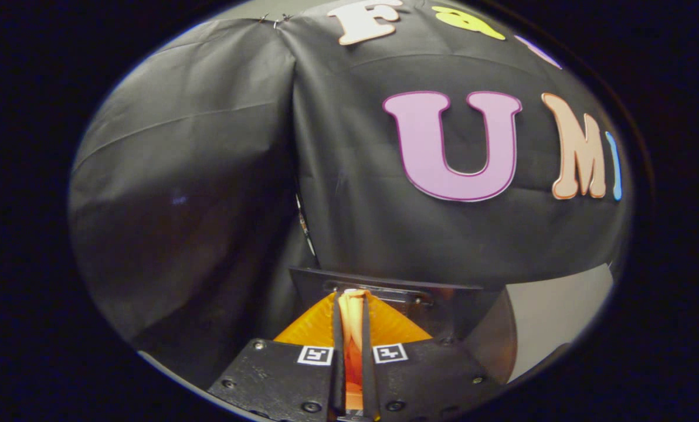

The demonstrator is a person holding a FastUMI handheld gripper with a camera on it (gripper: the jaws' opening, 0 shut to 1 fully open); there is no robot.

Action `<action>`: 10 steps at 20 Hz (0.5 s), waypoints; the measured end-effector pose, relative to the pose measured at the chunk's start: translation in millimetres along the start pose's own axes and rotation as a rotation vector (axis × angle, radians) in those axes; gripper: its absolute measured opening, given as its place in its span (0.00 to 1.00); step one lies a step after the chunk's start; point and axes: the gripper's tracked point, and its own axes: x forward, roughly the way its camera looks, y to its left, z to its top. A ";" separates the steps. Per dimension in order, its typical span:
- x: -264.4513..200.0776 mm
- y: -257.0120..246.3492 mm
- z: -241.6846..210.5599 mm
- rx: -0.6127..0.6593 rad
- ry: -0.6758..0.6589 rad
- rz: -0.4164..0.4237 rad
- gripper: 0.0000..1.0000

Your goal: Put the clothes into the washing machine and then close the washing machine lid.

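The jaws of the gripper (352,328) stand almost together, pinched on a thin fold of orange-and-cream soft cloth (351,310) that runs up the narrow gap between them and pokes out at the tips. So the garment is between the fingers, held high in front of the black fabric booth wall (209,176), with a pale grey surface (555,316) beyond to one side.

The cloth looks light and limp — it should drape and swing rather than hold a shape, and a pinch on a bunched fold like this one seems the safest hold, since a single thin layer could slip out.

By count: one piece of clothing visible, one gripper. How much cloth hangs below the fingers I cannot tell.
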 end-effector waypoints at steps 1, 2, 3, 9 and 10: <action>6.9 6.2 -3.3 -0.001 0.007 0.010 0.11; 13.6 10.3 -8.1 0.000 0.017 0.019 0.11; 17.5 13.6 -15.3 0.007 0.022 0.031 0.11; 50.7 23.6 -41.9 -0.068 0.061 0.009 0.11; 54.0 22.1 -42.9 -0.076 0.056 -0.002 0.11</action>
